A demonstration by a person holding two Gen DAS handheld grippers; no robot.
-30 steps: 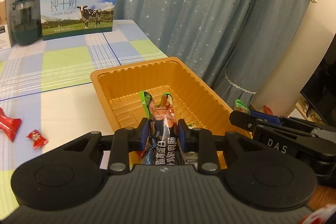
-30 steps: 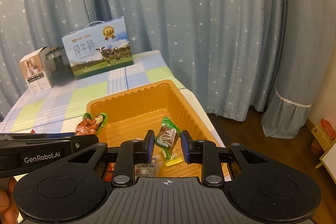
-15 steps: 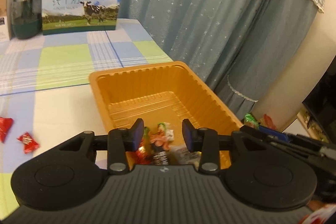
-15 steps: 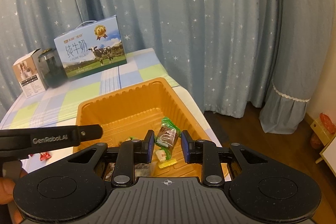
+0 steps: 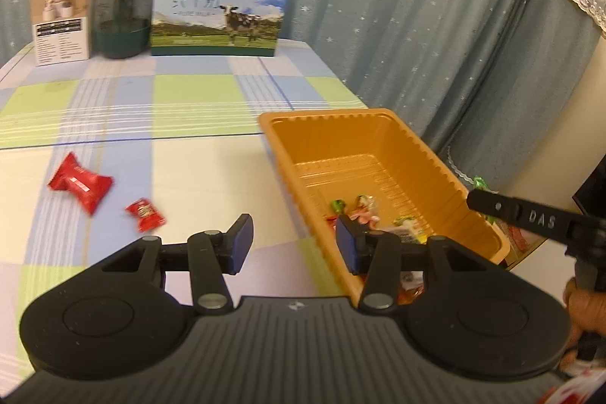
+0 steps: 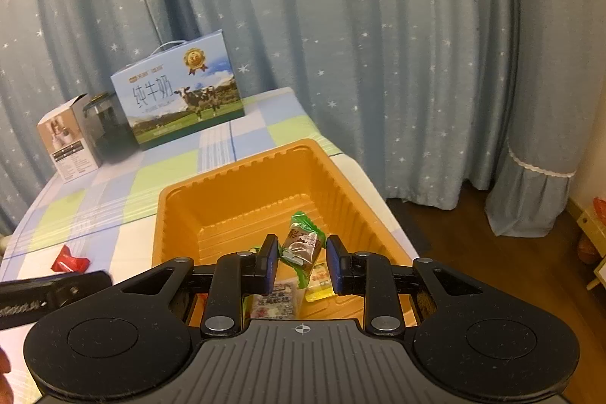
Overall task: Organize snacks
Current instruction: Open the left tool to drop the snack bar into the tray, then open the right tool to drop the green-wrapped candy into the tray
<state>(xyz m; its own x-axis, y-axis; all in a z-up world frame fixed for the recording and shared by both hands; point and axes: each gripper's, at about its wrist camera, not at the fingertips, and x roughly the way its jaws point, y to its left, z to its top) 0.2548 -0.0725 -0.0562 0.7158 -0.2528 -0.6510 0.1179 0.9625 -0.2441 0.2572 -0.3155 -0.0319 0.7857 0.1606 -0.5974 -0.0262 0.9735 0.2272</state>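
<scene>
Left wrist: left gripper [image 5: 294, 244] fingers spread, orange tray [image 5: 382, 129] wall between; right gripper [image 6: 301, 264] pinching green-wrapped snack [image 6: 303, 245].

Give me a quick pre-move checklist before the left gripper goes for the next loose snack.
1. Left gripper open and empty: ok, jaws wide apart with nothing between them.
2. Loose snacks in view: ok, a big red pack and a small red candy lie on the tablecloth, left of the tray.
3. Path to the candy: ok, only bare cloth between.
4. Tray has room: ok, snacks only fill its near end.
5. Right gripper out of the way: ok, it holds a green-edged snack over the tray.
6. Grip on that snack firm: cannot tell.
</scene>
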